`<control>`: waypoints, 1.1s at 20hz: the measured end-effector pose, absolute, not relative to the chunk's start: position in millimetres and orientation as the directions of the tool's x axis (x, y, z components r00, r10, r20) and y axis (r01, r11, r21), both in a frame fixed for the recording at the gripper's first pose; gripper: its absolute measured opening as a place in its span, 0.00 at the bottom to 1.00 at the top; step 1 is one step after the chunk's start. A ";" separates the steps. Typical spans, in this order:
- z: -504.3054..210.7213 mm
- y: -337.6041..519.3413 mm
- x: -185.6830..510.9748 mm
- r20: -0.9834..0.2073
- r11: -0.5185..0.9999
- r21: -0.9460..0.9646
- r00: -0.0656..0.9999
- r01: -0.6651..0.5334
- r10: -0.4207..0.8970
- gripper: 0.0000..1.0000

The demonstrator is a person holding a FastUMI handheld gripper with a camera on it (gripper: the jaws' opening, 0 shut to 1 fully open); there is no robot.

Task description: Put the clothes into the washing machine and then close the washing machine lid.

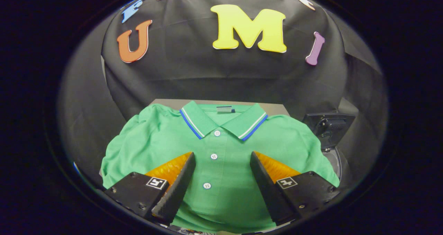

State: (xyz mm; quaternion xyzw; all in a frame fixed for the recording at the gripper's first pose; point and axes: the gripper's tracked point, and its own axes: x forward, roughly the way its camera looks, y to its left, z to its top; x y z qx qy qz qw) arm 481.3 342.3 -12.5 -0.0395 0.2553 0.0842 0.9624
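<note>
Hand-held gripper [222, 159] wide open, holding nothing, fingers [174, 190] spread over green polo shirt [221, 165]. Shirt lies flat on desk [277, 107], collar at far end, button placket running between the fingers. Dark washing machine lid [328, 126] stands open just right of shirt.

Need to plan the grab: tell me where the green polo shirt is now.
In the gripper view the green polo shirt lies spread flat under and ahead of the open tongs, its button placket between them, collar towards the booth's wall.
</note>
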 end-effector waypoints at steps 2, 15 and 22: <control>-13.6 341.9 481.2 -0.518 0.980 -0.035 0.842 -0.195 0.149 0.98; -6.2 348.7 486.2 -0.611 0.973 -0.037 0.776 -0.226 0.157 0.09; 1.2 350.3 469.8 -0.558 0.963 0.079 0.789 -0.258 0.257 0.06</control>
